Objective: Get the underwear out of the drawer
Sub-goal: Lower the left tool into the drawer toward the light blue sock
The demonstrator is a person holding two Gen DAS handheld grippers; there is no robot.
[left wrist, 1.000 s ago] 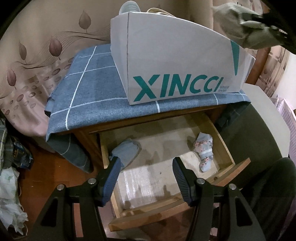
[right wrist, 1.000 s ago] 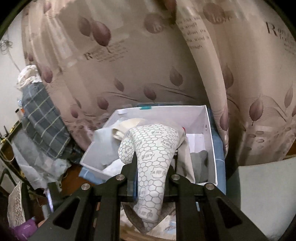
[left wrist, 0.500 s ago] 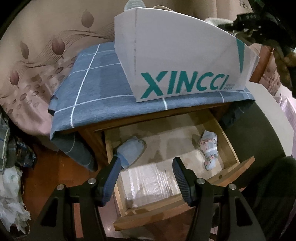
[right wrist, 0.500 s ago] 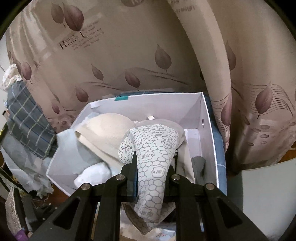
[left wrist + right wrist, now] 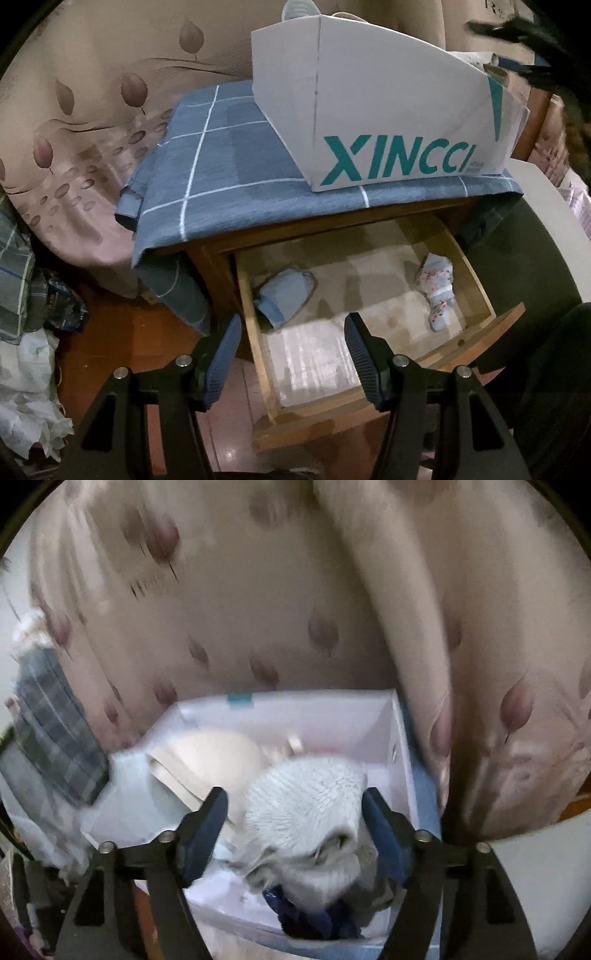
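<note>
Right hand-held gripper (image 5: 295, 812) has just been opening: jaws spread, hex-print underwear (image 5: 306, 812) loose between them, dropping into the white box (image 5: 399, 738); left hand-held gripper (image 5: 291, 343) is released and empty over the drawer (image 5: 480, 332). Remaining pieces are light, limp, non-fragile, so pinch a bunched fold mid-body. Blue piece (image 5: 284, 295) lies by the drawer's left wall, long axis diagonal; floral piece (image 5: 437, 291) lies near the right wall, running roughly front-to-back.
</note>
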